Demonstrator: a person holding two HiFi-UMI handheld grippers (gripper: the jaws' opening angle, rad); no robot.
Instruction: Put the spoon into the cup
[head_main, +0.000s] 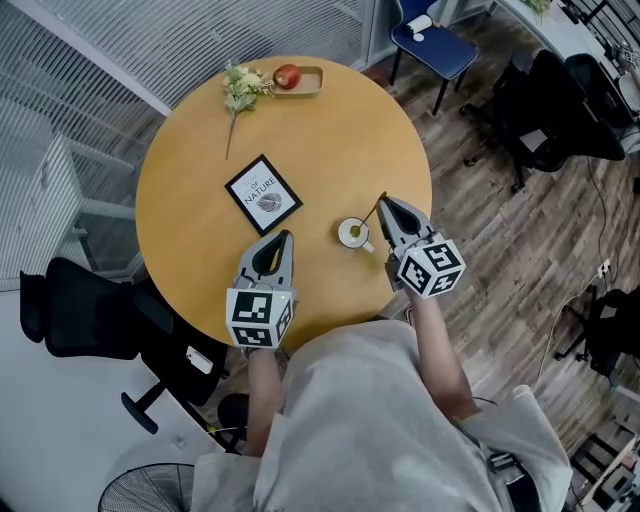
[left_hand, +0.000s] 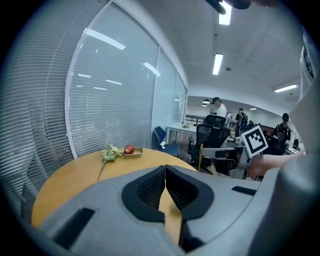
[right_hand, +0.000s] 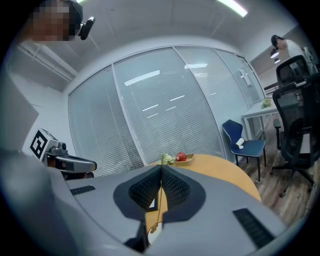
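Grey left gripper (left_hand: 165, 169) sits over the near part of the round wooden table (head_main: 340, 140), jaws pressed together on nothing. Looks parked to stay out of the way.

Grey right gripper (right_hand: 161, 169): jaws pinch the top of the thin gold-coloured spoon (right_hand: 158, 210)'s handle. High grip lets the bowl end hang down into the small white cup (head_main: 352, 234) just ahead of the person. Bowl end appears inside the rim already. I'd judge only the release is left.

Room: cup stands inboard, not far from the near-right edge. Bare tabletop all round it. Black-framed card (head_main: 264, 195) is near on the left but apart. Wooden tray with a red apple (head_main: 297, 78) and pale flower sprig (head_main: 240, 90) sit at the far edge, well apart.
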